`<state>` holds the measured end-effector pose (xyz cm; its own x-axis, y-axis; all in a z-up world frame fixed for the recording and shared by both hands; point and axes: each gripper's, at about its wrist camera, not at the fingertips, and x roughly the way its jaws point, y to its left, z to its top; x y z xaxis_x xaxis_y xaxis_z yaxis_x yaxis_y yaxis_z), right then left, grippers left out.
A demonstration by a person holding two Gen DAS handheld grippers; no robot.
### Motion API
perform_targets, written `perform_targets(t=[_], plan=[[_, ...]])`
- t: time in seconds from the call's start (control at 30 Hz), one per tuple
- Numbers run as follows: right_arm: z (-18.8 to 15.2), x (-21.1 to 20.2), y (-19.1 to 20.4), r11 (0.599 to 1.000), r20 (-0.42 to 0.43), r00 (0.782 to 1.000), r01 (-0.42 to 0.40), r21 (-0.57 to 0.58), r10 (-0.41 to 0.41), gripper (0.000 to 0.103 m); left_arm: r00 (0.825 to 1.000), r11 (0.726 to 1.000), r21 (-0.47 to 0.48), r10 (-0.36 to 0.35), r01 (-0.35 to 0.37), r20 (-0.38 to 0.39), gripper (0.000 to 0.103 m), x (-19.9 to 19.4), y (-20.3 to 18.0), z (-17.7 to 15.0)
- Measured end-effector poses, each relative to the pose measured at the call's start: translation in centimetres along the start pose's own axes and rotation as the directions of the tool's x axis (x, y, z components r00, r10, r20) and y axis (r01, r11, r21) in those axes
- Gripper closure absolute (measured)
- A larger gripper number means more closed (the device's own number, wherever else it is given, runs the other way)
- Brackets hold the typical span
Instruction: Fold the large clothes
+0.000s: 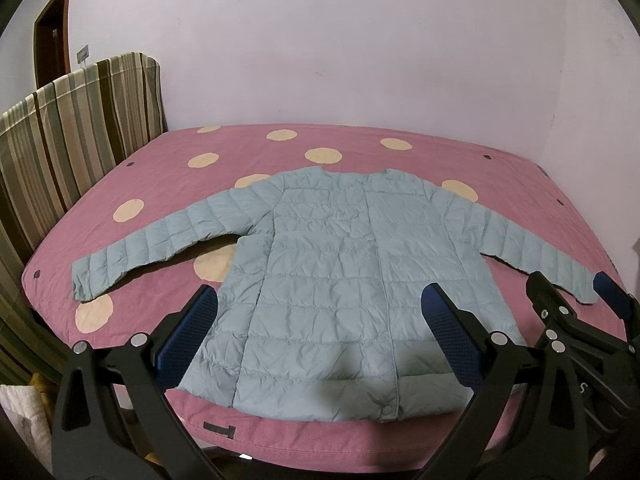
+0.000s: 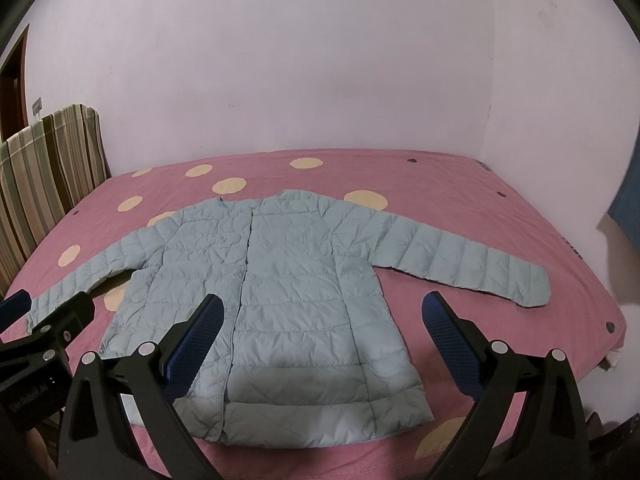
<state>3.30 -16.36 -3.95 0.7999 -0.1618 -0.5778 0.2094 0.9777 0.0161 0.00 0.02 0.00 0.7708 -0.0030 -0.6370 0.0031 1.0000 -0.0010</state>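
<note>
A pale blue quilted jacket (image 1: 332,264) lies flat, front up, on a pink bed (image 1: 360,144) with cream dots, both sleeves spread outward. It also shows in the right wrist view (image 2: 280,280). My left gripper (image 1: 320,300) is open and empty, held above the jacket's hem near the bed's front edge. My right gripper (image 2: 322,308) is open and empty, also above the lower part of the jacket. The right gripper shows at the right edge of the left wrist view (image 1: 568,292), near the right sleeve cuff. The left gripper shows at the left edge of the right wrist view (image 2: 52,312).
A striped headboard or cushion (image 1: 80,120) stands at the bed's left side. A pale wall (image 1: 320,40) runs behind the bed. A brown door (image 1: 52,32) is at the far left. A white cloth (image 1: 20,420) sits low left beside the bed.
</note>
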Motion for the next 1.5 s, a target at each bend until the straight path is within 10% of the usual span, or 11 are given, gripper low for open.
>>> perform_targets(t=[1.5], plan=[[0.0,-0.2,1.0,1.0,0.001,1.0,0.005,-0.004,-0.005,0.004,1.0,1.0,0.001,0.0,0.0,-0.011,0.002,-0.1,0.1,-0.3]])
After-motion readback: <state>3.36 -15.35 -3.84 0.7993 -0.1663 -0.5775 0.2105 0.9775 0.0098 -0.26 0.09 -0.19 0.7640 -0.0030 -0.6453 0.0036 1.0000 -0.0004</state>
